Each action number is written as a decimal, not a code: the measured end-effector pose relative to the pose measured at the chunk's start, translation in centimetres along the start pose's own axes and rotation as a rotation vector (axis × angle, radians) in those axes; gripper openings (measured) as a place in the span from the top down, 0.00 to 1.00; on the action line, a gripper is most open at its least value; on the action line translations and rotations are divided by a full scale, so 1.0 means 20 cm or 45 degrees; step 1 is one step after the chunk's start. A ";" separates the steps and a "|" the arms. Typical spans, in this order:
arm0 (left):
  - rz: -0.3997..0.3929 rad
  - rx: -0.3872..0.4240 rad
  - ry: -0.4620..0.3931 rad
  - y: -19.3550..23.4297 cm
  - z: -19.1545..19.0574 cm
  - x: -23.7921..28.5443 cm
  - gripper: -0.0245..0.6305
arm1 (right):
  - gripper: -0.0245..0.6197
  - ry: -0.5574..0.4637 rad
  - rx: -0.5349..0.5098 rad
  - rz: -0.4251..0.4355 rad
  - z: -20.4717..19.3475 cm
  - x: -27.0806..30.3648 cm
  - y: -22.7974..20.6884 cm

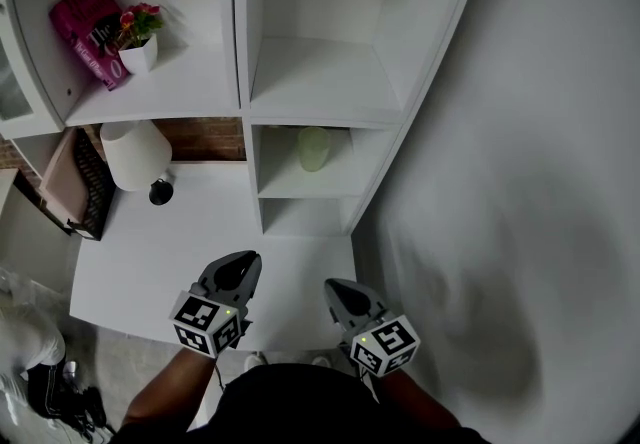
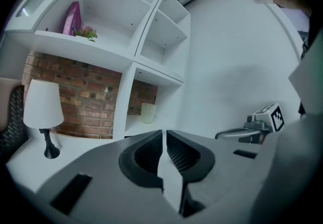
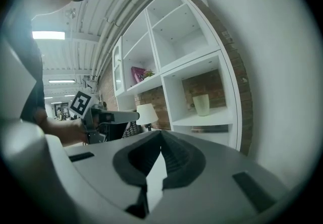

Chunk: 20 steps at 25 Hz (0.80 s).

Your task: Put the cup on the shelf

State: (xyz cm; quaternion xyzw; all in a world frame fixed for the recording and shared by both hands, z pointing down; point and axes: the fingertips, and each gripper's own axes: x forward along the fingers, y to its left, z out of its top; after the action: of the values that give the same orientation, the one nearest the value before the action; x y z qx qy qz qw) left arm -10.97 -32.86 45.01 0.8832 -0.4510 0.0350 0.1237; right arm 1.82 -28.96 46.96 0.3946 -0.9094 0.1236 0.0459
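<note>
Cup (image 1: pixel 314 148) is sitting in the shelf's (image 1: pixel 310 72) lower cubby, a white lamp (image 1: pixel 135 154) standing left of it on the desk (image 1: pixel 150 252). A pink packet (image 1: pixel 90 30), its print unreadable, is leaning above. Left gripper (image 1: pixel 243 262) and right gripper (image 1: pixel 336 286) are hovering over the desk, jaws together and empty.

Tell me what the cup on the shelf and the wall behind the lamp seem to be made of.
The cup is pale green with a soft, matte, slightly see-through look, so it is probably frosted plastic or glass; which one is unclear. The wall is bare brick: rough red-brown blocks with paler mortar lines between them, unpainted.
</note>
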 end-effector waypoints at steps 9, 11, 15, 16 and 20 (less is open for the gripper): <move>0.016 0.060 -0.012 -0.02 -0.06 -0.14 0.93 | 0.96 0.010 0.035 0.004 0.00 0.08 -0.01; 0.017 0.072 -0.003 -0.04 -0.08 -0.15 0.93 | 0.96 0.017 0.031 0.010 -0.01 0.09 0.00; 0.009 0.036 0.021 -0.07 -0.12 -0.15 0.93 | 0.96 0.009 0.015 0.005 0.00 0.11 0.00; 0.004 0.019 0.026 -0.08 -0.12 -0.15 0.93 | 0.96 0.006 0.014 0.002 0.00 0.12 0.00; -0.014 -0.007 0.035 -0.11 -0.13 -0.16 0.93 | 0.96 0.009 0.011 -0.010 -0.02 0.12 0.01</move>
State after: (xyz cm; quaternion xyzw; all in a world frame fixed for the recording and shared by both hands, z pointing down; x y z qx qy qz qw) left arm -10.93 -28.39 46.62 0.8848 -0.4444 0.0453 0.1326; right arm 0.04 -30.47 47.69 0.3981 -0.9070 0.1288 0.0478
